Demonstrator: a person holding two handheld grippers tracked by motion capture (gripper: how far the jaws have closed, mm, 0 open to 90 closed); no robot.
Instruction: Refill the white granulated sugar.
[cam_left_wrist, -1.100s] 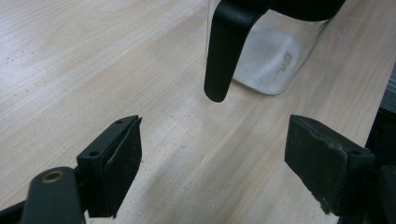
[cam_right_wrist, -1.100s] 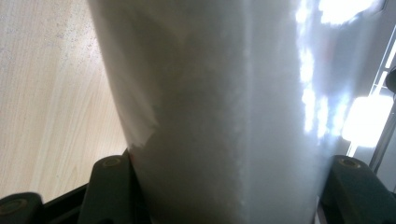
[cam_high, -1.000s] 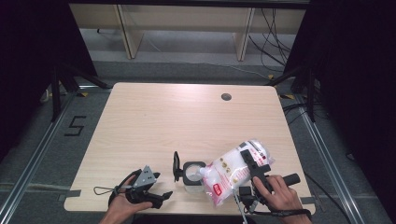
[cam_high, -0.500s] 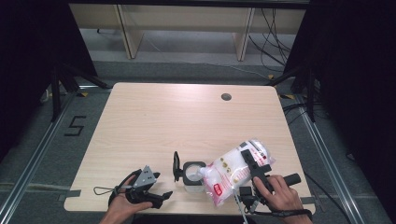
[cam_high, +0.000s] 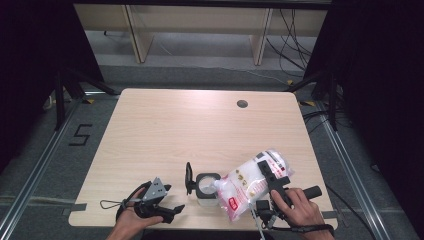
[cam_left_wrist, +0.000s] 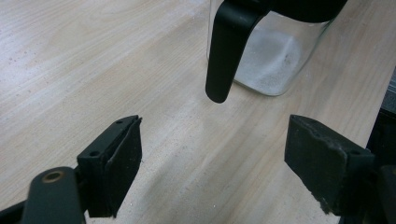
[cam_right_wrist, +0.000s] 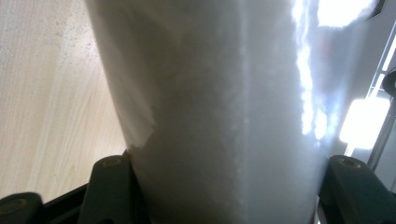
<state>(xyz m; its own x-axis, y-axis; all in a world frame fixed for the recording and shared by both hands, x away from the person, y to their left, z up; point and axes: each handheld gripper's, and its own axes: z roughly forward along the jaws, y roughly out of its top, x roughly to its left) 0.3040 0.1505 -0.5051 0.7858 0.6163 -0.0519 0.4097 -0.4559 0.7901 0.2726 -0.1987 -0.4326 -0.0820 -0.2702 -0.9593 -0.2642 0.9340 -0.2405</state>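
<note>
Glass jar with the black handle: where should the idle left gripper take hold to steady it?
Grip the black handle of the glass jar; it juts toward the left gripper, whose open jaws already face it. Come in level from that side.

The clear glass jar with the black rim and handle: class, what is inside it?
A thin layer of white powder lies on the clear glass jar's bottom. The tilted clear plastic bag of white powder covers part of its mouth.
</note>
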